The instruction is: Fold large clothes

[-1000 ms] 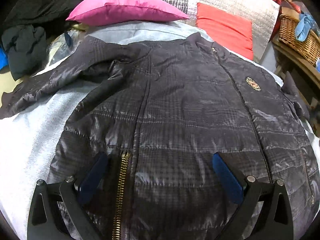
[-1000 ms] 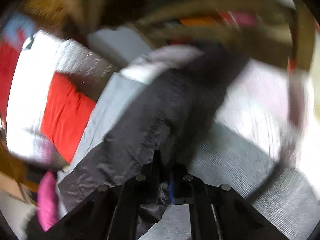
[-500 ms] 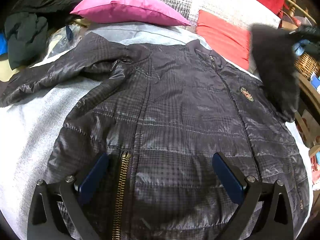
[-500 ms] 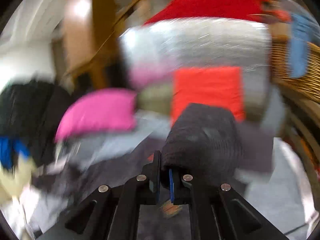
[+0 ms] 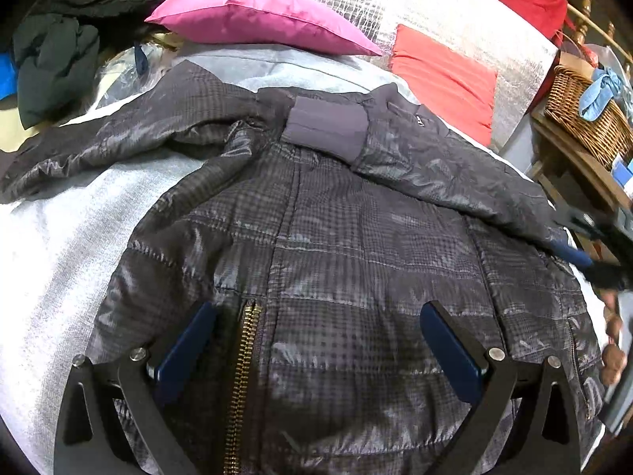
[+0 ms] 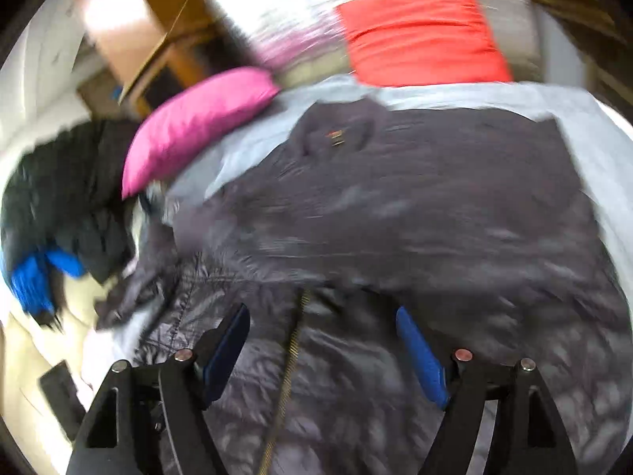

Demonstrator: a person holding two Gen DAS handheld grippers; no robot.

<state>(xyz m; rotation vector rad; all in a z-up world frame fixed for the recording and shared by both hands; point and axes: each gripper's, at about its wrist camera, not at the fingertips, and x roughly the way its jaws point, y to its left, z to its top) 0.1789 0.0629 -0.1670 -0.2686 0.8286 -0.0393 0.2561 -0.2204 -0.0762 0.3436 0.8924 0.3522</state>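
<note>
A dark quilted jacket (image 5: 336,245) lies front-up on a grey bedsheet (image 5: 51,245), its brass zipper (image 5: 241,376) running toward me. One sleeve (image 5: 435,170) lies folded across the chest, its plain cuff (image 5: 328,126) near the collar. The other sleeve (image 5: 99,150) stretches out to the left. My left gripper (image 5: 316,328) hovers open over the hem, nothing between its pads. My right gripper (image 6: 322,336) is blurred, its jaws are opening above the jacket (image 6: 415,217), and they hold nothing. One of its blue fingers (image 5: 569,253) shows at the jacket's right edge.
A pink pillow (image 5: 257,16), a red-orange cushion (image 5: 443,75) and a silver foil mat (image 5: 427,4) lie past the collar. A wicker basket (image 5: 585,118) stands on wooden furniture at the right. Dark clothes (image 5: 55,63) are piled at the left.
The right gripper swung the right-hand sleeve over the chest while shut on it, then let it go. That sleeve now lies across the front. The left gripper stayed open and barely moved.
</note>
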